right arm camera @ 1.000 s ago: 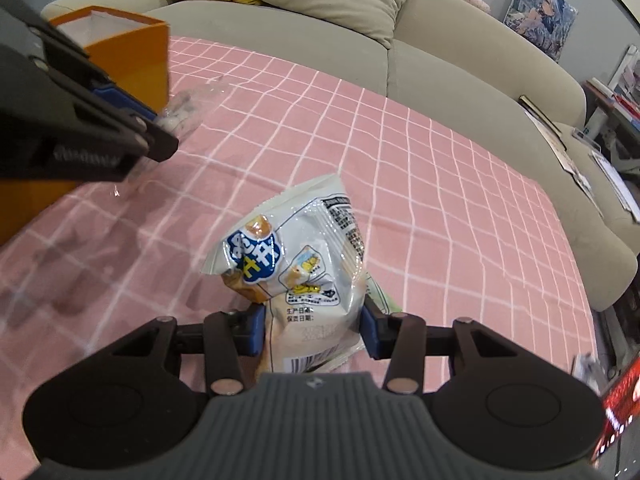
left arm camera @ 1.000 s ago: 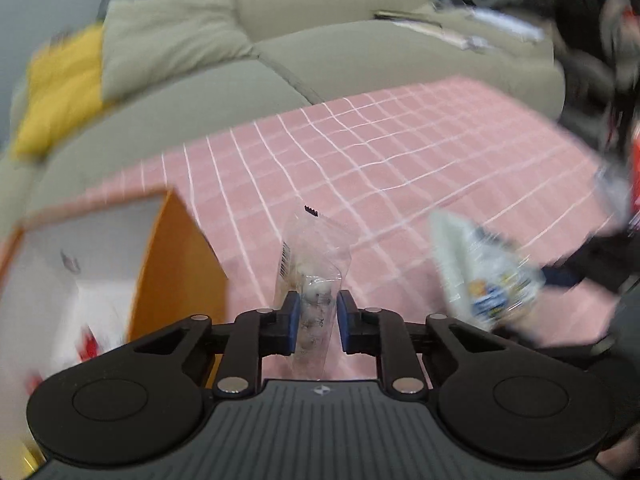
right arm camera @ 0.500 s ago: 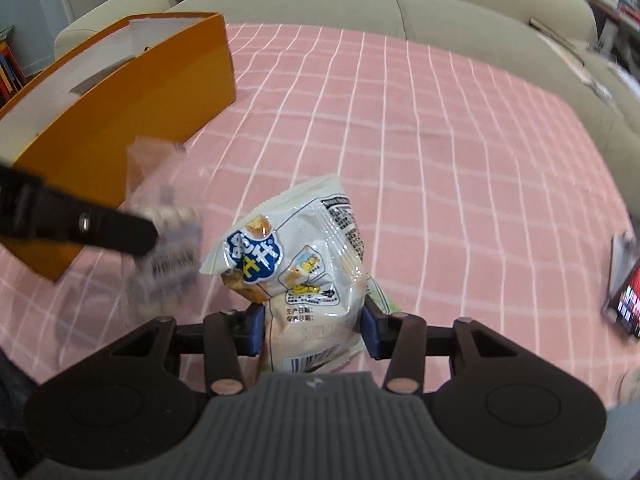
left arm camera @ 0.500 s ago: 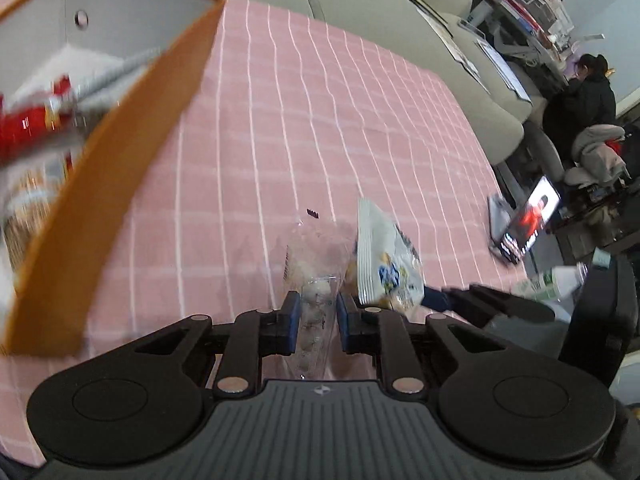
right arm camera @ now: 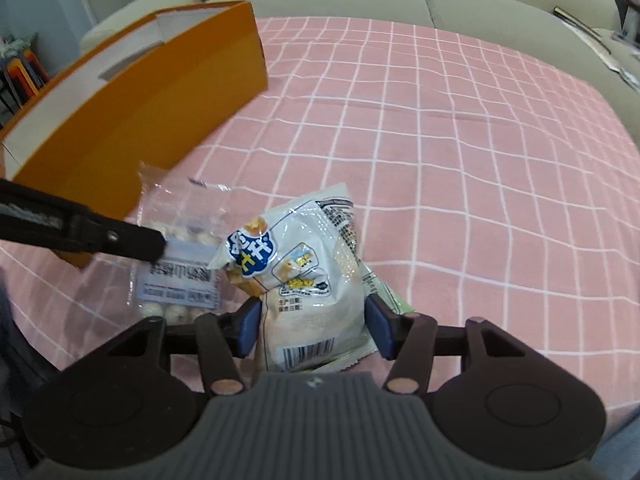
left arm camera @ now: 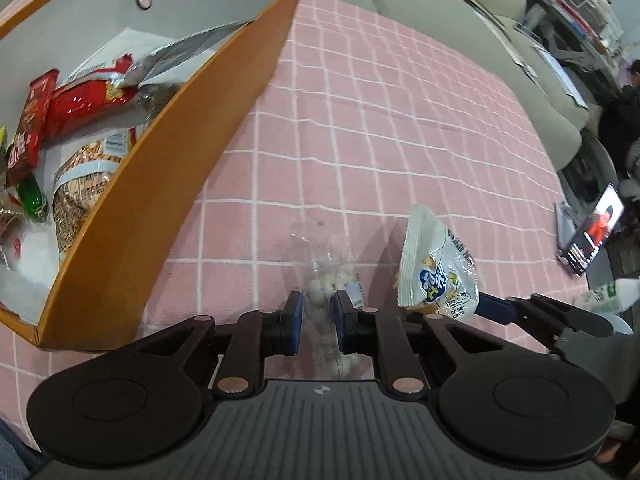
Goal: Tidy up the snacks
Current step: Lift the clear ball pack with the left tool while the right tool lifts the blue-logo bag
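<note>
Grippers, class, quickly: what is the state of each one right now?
Left gripper: shut on the clear bag of white balls.
Right gripper: jaws just opening, pads off the white snack packet between them.

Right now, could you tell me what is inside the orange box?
The orange box holds several snack packs: a red packet, a silver foil bag and a pack of biscuits. Whatever lies beneath them is covered, and the box's near corner is out of frame.

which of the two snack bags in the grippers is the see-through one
The clear bag of small pale balls, pinched in the left gripper. The white printed bag between the right gripper jaws is opaque, with a blue logo.
</note>
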`<state>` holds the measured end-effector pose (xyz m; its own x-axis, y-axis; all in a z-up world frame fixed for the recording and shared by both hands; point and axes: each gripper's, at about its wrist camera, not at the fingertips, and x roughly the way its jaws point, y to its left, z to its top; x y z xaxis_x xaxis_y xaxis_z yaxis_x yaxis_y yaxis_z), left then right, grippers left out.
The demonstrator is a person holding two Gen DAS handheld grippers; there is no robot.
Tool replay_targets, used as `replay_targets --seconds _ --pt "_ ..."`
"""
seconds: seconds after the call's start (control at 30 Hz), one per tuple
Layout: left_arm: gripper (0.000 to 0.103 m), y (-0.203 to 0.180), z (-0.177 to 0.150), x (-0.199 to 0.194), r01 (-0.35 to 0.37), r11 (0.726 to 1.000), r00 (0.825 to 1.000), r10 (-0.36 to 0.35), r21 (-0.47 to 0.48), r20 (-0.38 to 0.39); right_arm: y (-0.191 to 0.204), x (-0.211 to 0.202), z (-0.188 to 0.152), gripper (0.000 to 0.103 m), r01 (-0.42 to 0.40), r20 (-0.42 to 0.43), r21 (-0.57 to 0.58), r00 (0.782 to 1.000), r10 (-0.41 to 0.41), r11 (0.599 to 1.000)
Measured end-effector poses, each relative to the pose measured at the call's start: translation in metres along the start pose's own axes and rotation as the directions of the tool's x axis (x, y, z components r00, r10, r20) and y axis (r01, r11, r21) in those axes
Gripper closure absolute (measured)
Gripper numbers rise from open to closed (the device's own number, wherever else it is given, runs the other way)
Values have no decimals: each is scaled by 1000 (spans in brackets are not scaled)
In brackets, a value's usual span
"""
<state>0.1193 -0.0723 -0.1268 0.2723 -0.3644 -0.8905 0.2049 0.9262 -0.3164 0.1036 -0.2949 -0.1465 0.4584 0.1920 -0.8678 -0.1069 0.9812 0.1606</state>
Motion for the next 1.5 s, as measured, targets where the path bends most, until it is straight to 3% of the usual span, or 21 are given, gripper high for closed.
replay_targets --seconds 0.1,0.13,0.27,0.33,0.47,0.57,0.67,0.93,1.0,1.17,1.27,1.5 --pt "83 3 -2 5 -3 1000 1000 3 -16 -11 -7 -2 2 36 -86 10 62 996 86 994" --pt "77 3 -5 6 -5 1000 1000 5 -20 -14 -8 -5 2 30 -108 20 76 994 107 991" --pt "48 0 -9 4 -26 1000 1000 26 -15 -13 -8 -18 2 29 -166 64 79 985 161 983" --pt "38 -3 -9 -1 -33 999 999 33 -1 1 -13 -28 2 29 -175 99 74 981 168 982" --pt "30 -12 -9 1 -31 999 1000 31 13 -5 -25 -27 12 29 -121 133 71 985 111 990" --pt "29 -19 -10 9 -36 999 999 37 29 -27 -33 -16 15 30 -98 111 71 990 89 993" --pt "31 -23 -12 14 -67 997 997 68 28 -30 -35 -7 16 37 -122 85 71 990 116 990" --pt "31 -18 -12 25 -129 991 989 131 31 -63 -42 21 15 36 -193 3 125 981 194 973" --pt "31 -18 -13 27 -130 991 988 133 42 -75 -41 25 14 41 -193 -17 130 980 197 972" --pt "24 -25 -13 33 -124 989 989 130 78 -73 -37 21 14 58 -142 -8 103 990 143 985" --pt "22 -32 -13 39 -120 987 989 128 107 -77 -43 20 15 60 -110 4 133 994 110 985" --pt "23 -52 -18 47 -217 957 974 226 190 -27 -43 18 15 60 -87 11 118 996 87 989"
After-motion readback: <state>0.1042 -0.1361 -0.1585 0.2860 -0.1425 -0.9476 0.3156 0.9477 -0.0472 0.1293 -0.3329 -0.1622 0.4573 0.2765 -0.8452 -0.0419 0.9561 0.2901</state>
